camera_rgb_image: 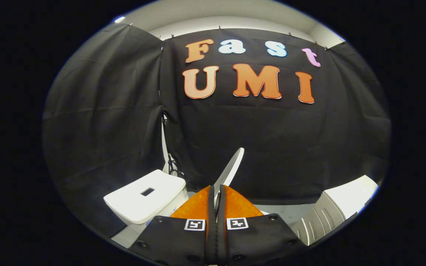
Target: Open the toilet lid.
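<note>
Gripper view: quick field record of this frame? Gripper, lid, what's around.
gripper: shut on the toilet lid, orange fingers pressing either side
toilet lid: thin white edge, raised, rising beyond the fingertips
tank: white, left of the fingers, dark slot on top
white ribbed object: right of the fingers, unclear what

The claw point(217, 201) pinches the raised toilet lid point(230, 168) edge between its orange fingers point(194, 208), beside the white tank point(144, 199).
</note>
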